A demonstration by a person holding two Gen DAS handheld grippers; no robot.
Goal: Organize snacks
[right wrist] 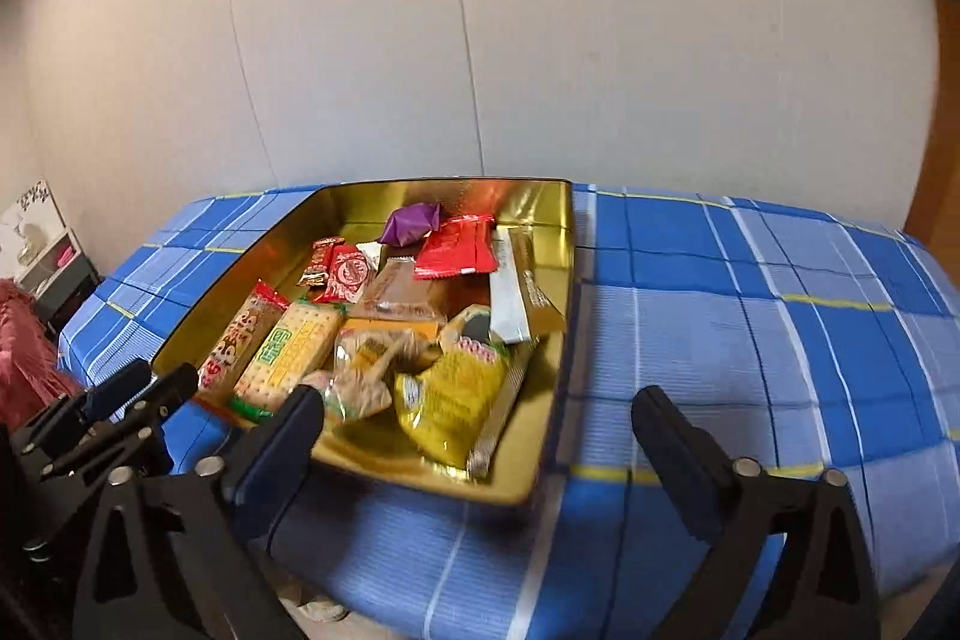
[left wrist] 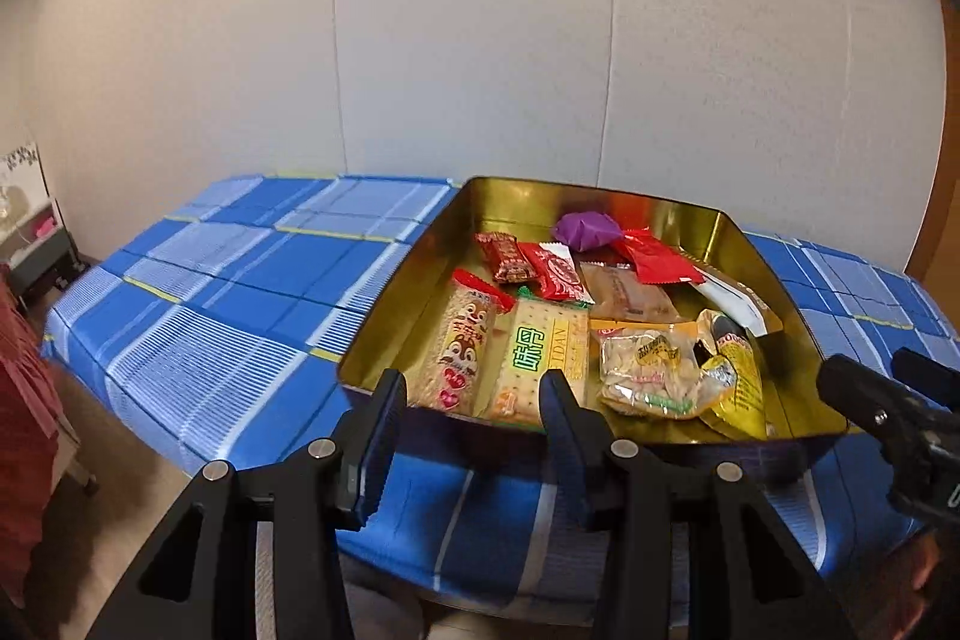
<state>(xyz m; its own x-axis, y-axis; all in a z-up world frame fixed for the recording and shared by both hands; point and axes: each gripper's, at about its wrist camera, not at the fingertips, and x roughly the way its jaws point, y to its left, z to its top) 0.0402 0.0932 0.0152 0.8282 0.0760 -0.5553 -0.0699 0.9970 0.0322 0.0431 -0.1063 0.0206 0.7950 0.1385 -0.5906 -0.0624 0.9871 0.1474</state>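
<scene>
On the counter's blue plaid cloth (left wrist: 240,280), the left gripper (left wrist: 474,400) holds its jaws half spread and empty at the near wall of the gold tin (left wrist: 420,268). Inside, the squirrel cracker pack (left wrist: 459,346) and green-lettered cracker pack (left wrist: 534,358) lie side by side, long axes running away from the jaws. The yellow bag (right wrist: 456,394) lies ahead of the right gripper (right wrist: 474,430), its jaws spread wide, empty.

A gold-lined tin (left wrist: 774,274) sits open on the blue checked cloth, holding mixed snacks (left wrist: 540,316) — cracker packs (right wrist: 288,346) in front, a purple sweet (right wrist: 411,223) at the back.
</scene>
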